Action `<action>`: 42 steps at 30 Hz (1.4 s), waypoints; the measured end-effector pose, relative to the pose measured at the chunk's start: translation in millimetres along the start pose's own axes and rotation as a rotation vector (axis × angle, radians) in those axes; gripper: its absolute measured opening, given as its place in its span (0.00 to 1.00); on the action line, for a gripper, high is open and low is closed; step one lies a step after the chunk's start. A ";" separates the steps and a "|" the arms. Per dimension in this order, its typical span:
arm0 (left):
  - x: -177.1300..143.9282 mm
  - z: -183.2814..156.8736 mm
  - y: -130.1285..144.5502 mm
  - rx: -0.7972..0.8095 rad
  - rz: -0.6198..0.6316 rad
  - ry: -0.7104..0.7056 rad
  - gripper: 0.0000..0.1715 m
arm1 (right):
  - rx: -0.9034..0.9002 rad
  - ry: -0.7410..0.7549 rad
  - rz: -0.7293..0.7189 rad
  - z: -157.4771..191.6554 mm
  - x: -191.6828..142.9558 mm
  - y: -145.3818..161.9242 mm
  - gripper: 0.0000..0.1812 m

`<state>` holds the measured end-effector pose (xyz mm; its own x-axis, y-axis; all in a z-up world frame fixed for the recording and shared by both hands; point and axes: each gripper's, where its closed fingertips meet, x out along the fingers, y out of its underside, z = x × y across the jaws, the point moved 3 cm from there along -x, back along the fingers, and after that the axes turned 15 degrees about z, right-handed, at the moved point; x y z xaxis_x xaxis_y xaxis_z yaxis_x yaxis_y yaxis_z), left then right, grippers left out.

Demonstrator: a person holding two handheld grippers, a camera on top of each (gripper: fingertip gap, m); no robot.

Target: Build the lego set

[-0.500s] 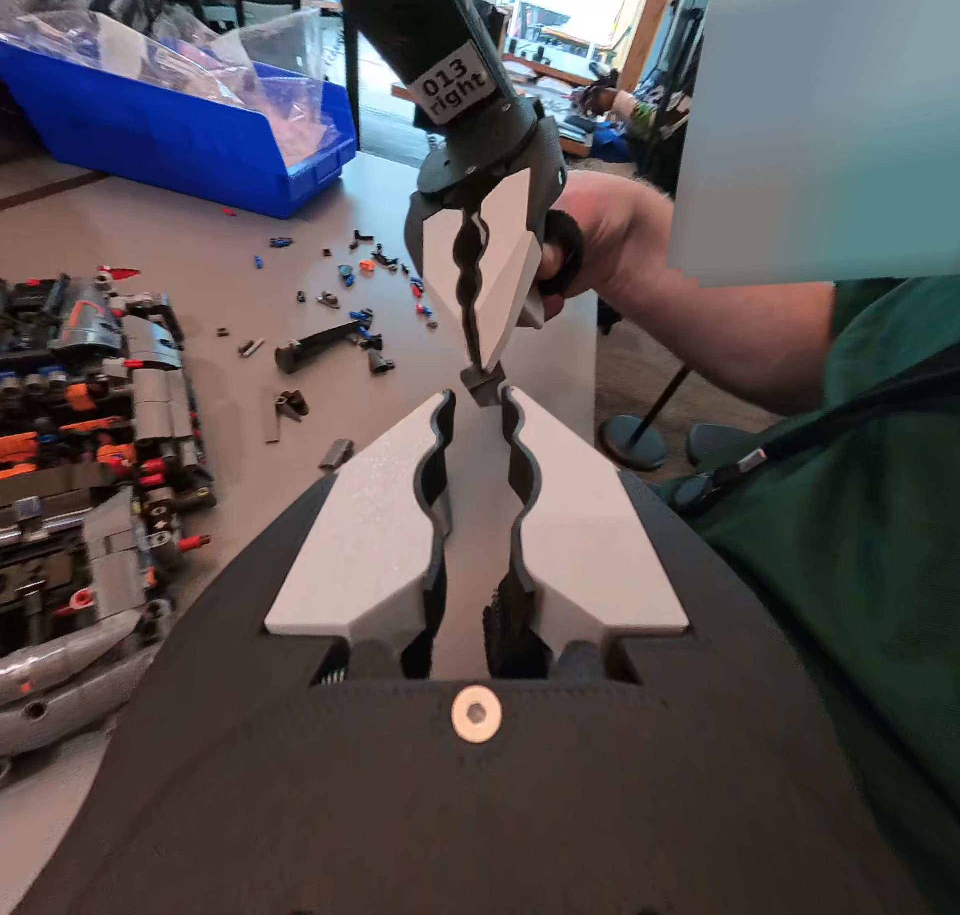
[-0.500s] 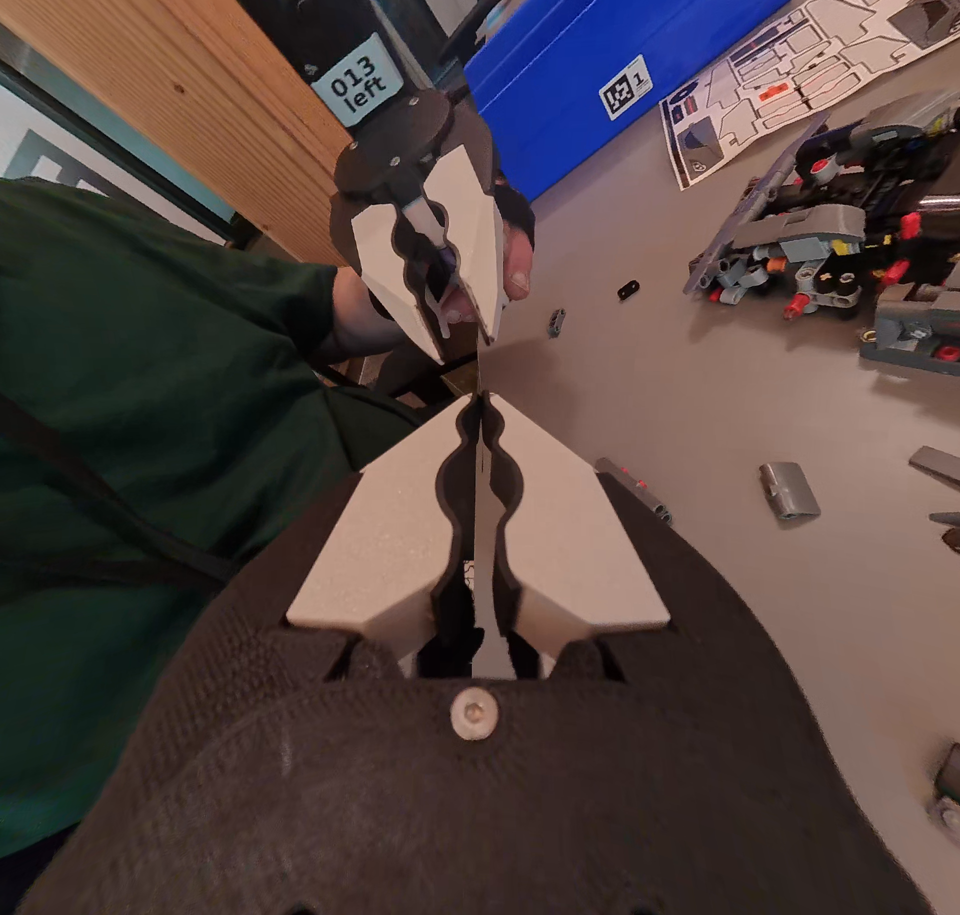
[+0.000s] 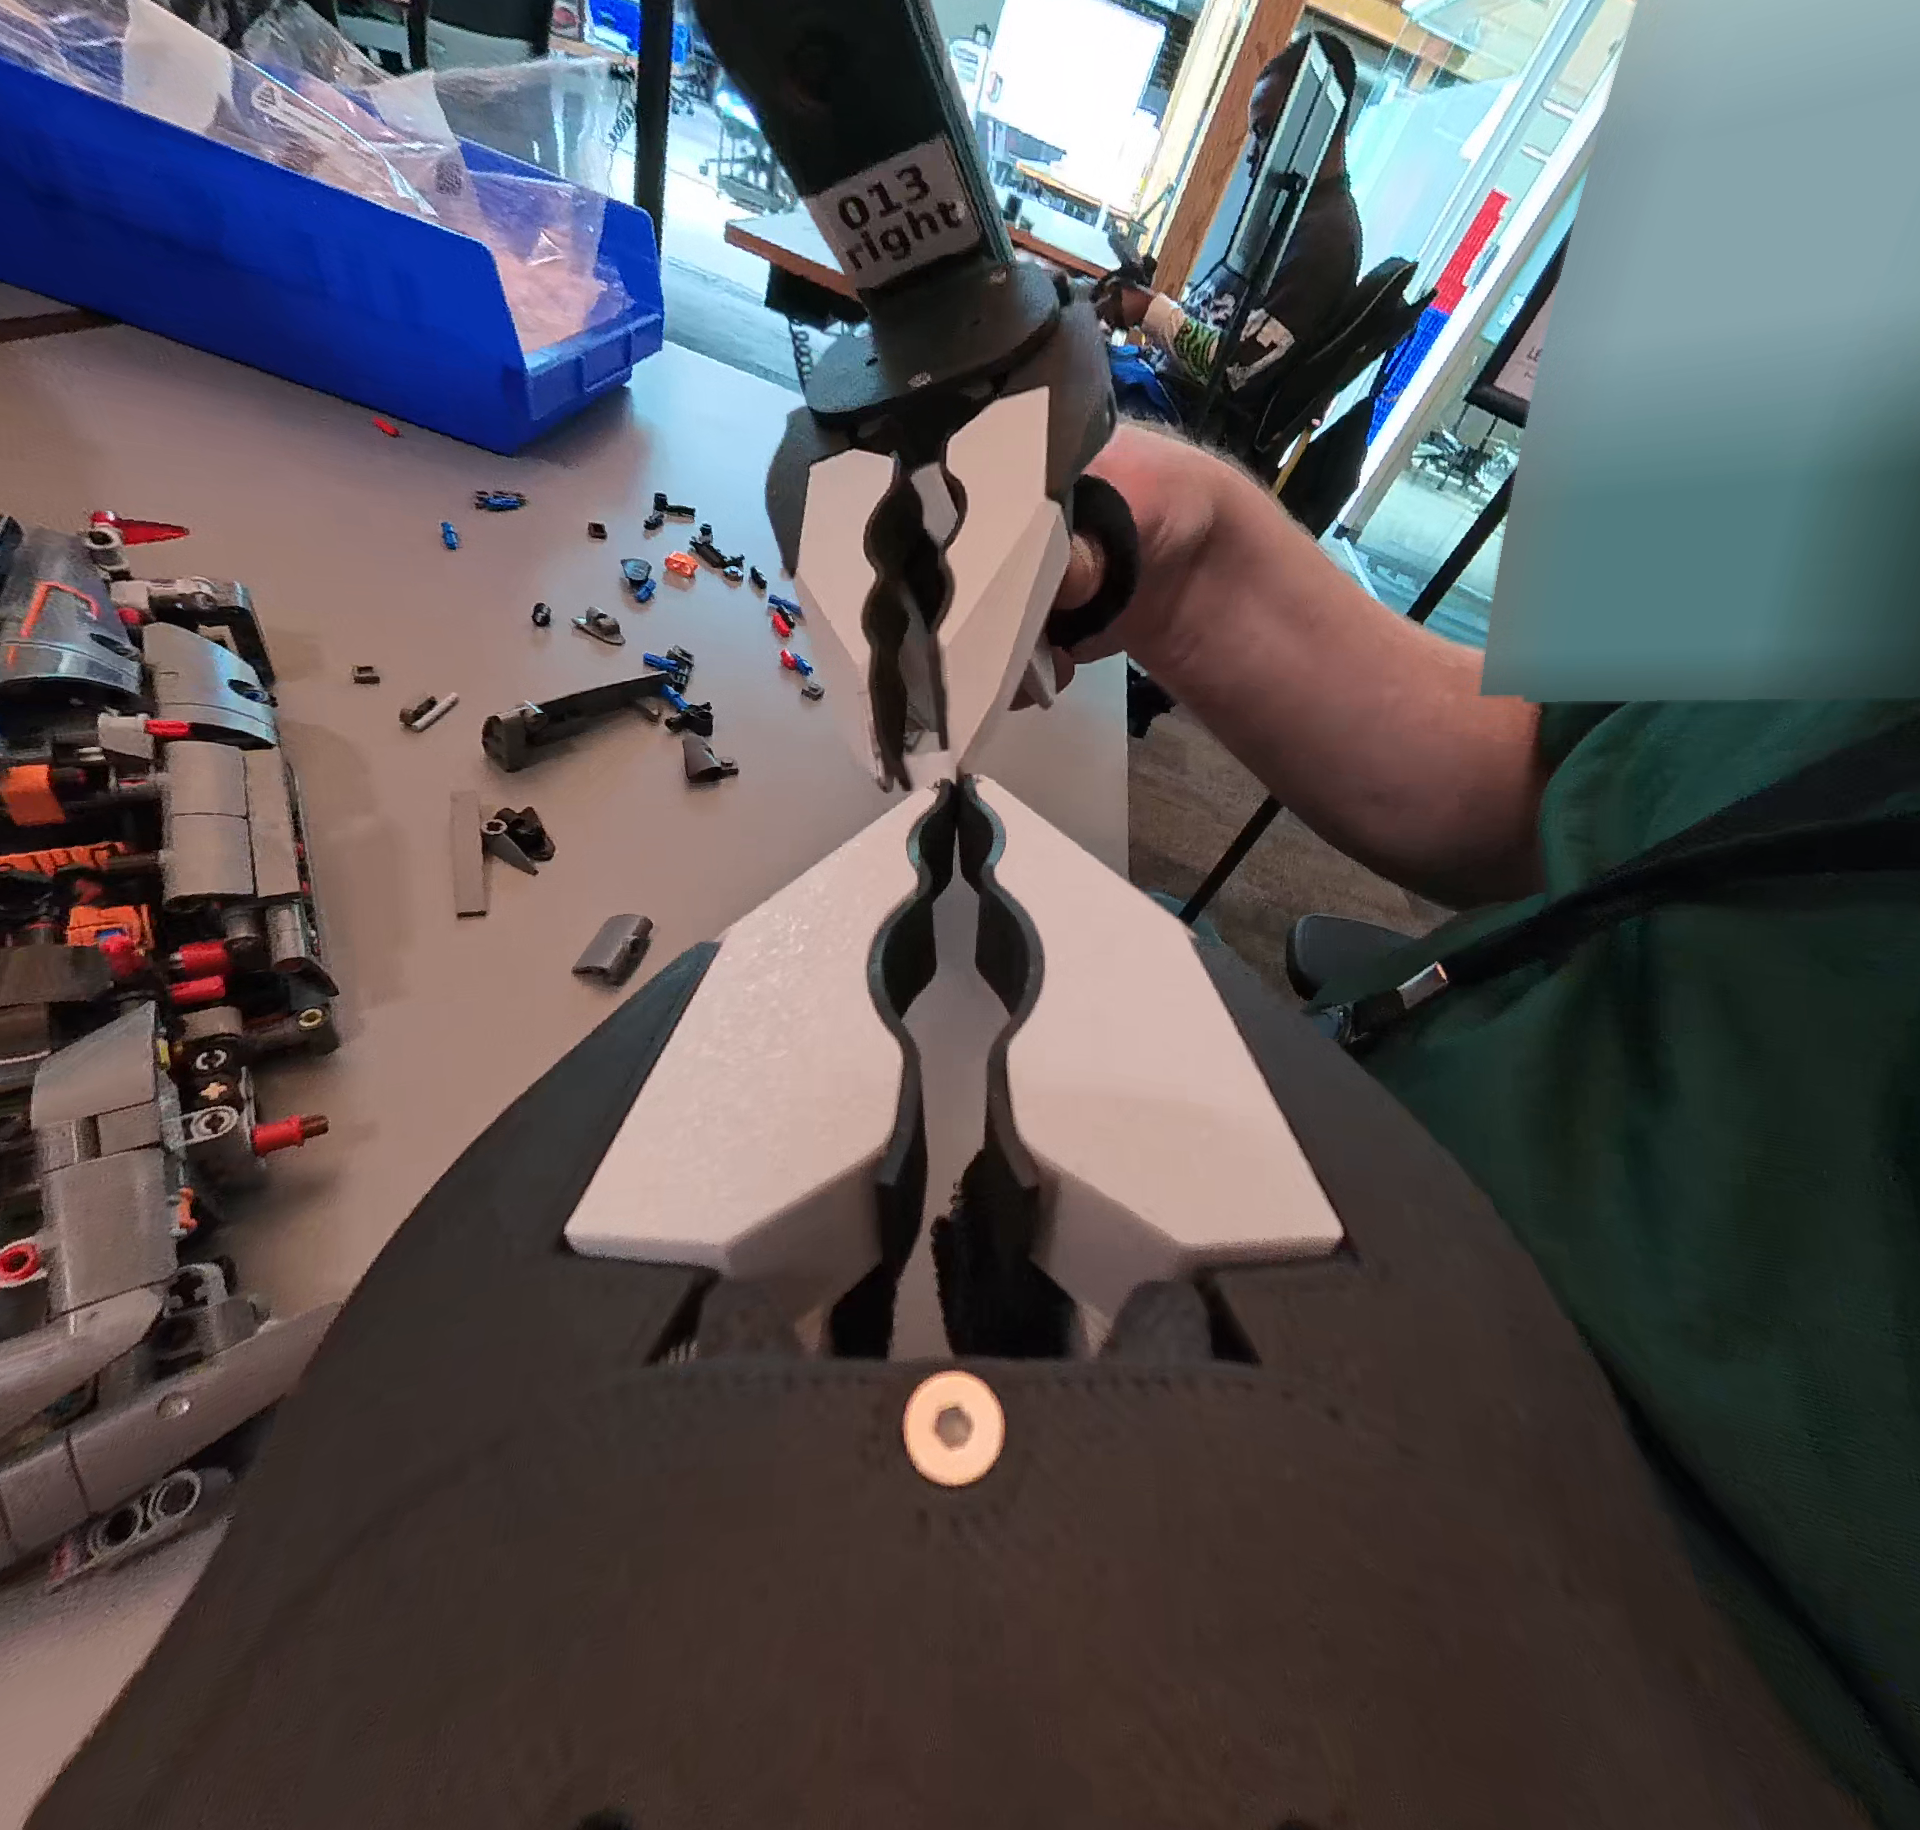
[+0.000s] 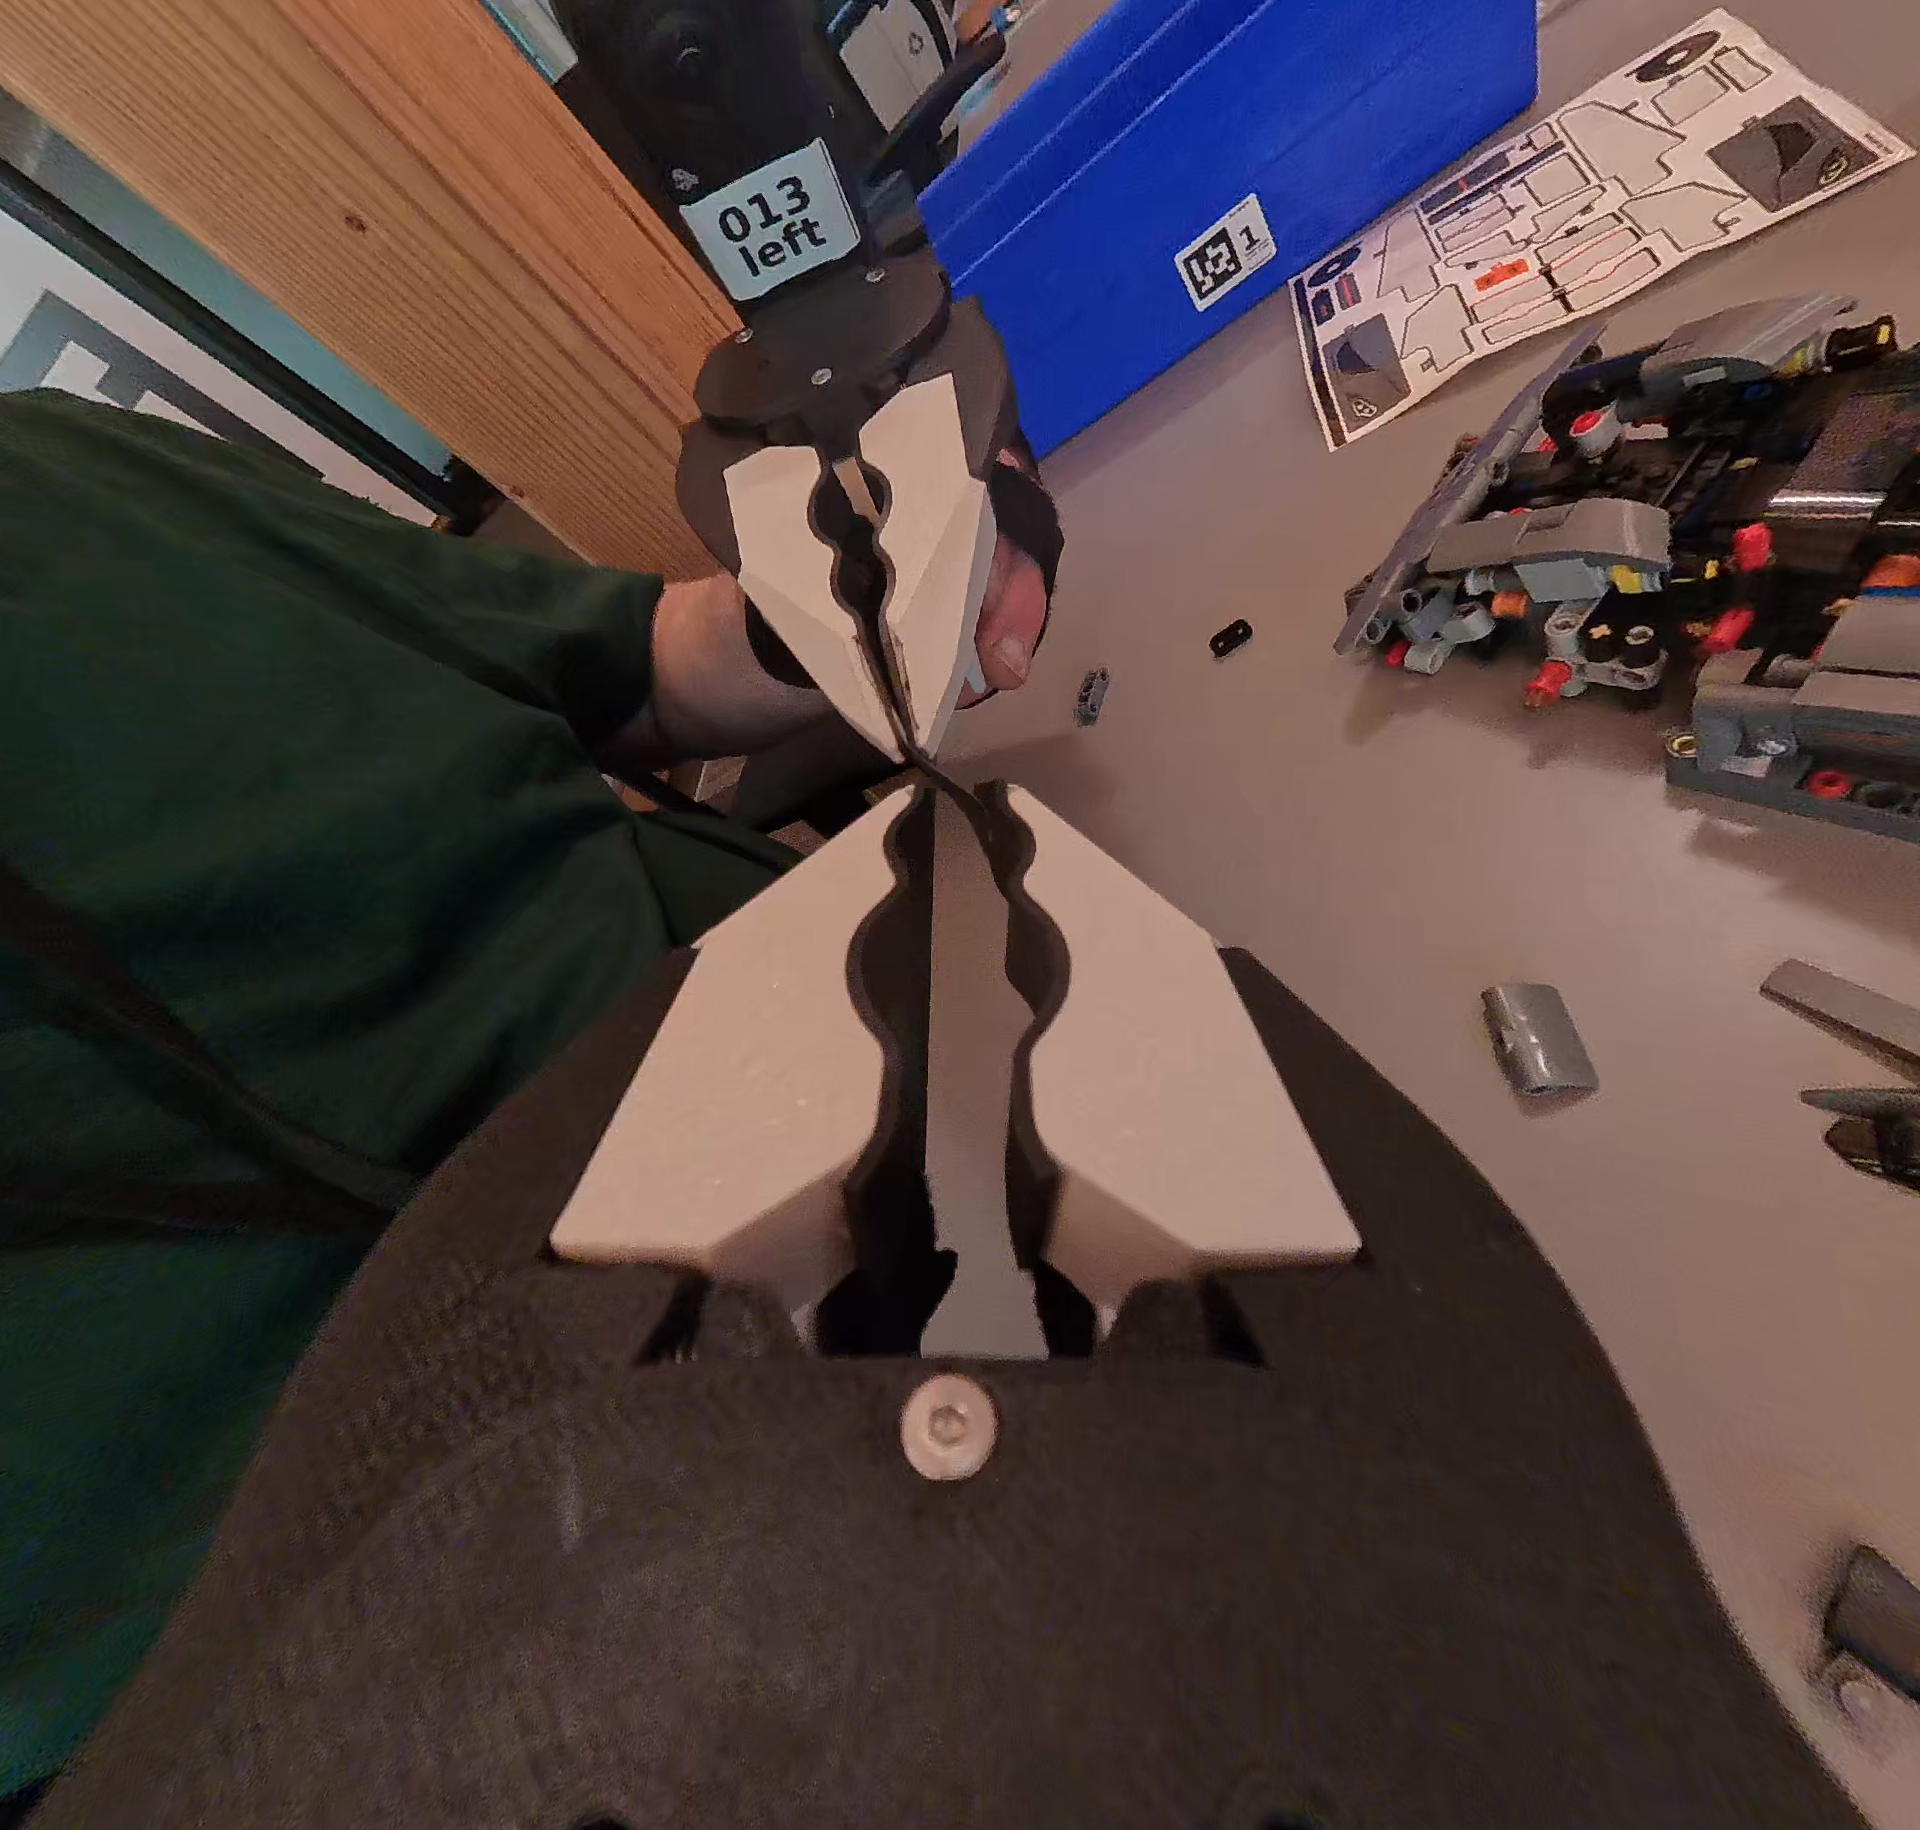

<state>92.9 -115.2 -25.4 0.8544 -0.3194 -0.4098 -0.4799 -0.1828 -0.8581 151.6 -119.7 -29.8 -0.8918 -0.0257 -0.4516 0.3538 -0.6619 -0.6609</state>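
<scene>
My left gripper (image 3: 951,793) is shut on a small thin dark lego piece (image 4: 940,778), which only shows as a dark sliver at its tips. My right gripper (image 4: 958,793) meets it tip to tip in the air above the table's near edge, with its jaws a narrow gap apart around the piece. In the left wrist view the right gripper (image 3: 925,767) points down at my left tips. In the right wrist view the left gripper (image 4: 914,741) hangs just above my right tips. The part-built grey, black and orange lego model (image 3: 156,845) lies on the table to the left and also shows in the right wrist view (image 4: 1662,554).
A blue bin (image 3: 312,253) with plastic bags stands at the back. Small loose pieces (image 3: 675,575), a long dark beam (image 3: 571,715) and a grey curved piece (image 3: 613,946) lie on the grey table. A printed sheet (image 4: 1558,201) lies beside the bin. A person in green sits close by. Left and right tips are no more than a few centimetres apart.
My left gripper has shut on the dark piece that the right gripper held. The right jaws have parted slightly. Both grippers have drawn closer, tip to tip.
</scene>
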 end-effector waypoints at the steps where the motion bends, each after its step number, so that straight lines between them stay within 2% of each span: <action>1: -1.4 2.2 -0.9 -0.011 -0.011 -0.009 0.00 | 0.000 0.017 -0.013 -1.6 -1.2 -1.3 0.04; 5: -5.6 2.7 -3.7 -0.023 -0.040 0.002 0.00 | 0.013 0.131 -0.058 -13.3 -13.1 -4.2 0.09; 9: -12.5 7.0 -7.3 -0.098 -0.121 0.050 0.00 | 0.029 0.104 -0.105 -10.0 -21.9 -0.4 0.12; 14: -19.7 16.4 -10.3 -0.187 -0.247 0.072 0.00 | 0.062 -0.004 -0.202 1.0 -17.9 5.1 0.13; 25: -14.1 10.3 -11.2 -0.210 -0.307 0.092 0.00 | 0.054 -0.012 -0.277 5.7 -10.2 1.4 0.00; 29: -14.1 8.5 -10.4 -0.215 -0.325 0.100 0.00 | 0.045 -0.018 -0.291 7.3 -11.3 1.2 0.00; 32: -13.3 7.7 -8.2 -0.212 -0.321 0.099 0.00 | 0.048 -0.019 -0.282 7.1 -11.3 2.6 0.00; 35: -9.7 6.7 -1.0 -0.178 -0.267 0.047 0.01 | 0.044 -0.007 -0.223 7.6 -10.0 6.9 0.00; 42: -14.2 13.0 22.3 -0.134 -0.152 -0.122 0.12 | 0.079 0.051 -0.087 -3.5 -14.0 16.3 0.00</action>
<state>72.6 -102.7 -42.8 0.9328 -0.1652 -0.3203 -0.3589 -0.3443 -0.8676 170.9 -127.4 -36.4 -0.9022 0.0709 -0.4255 0.2506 -0.7168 -0.6507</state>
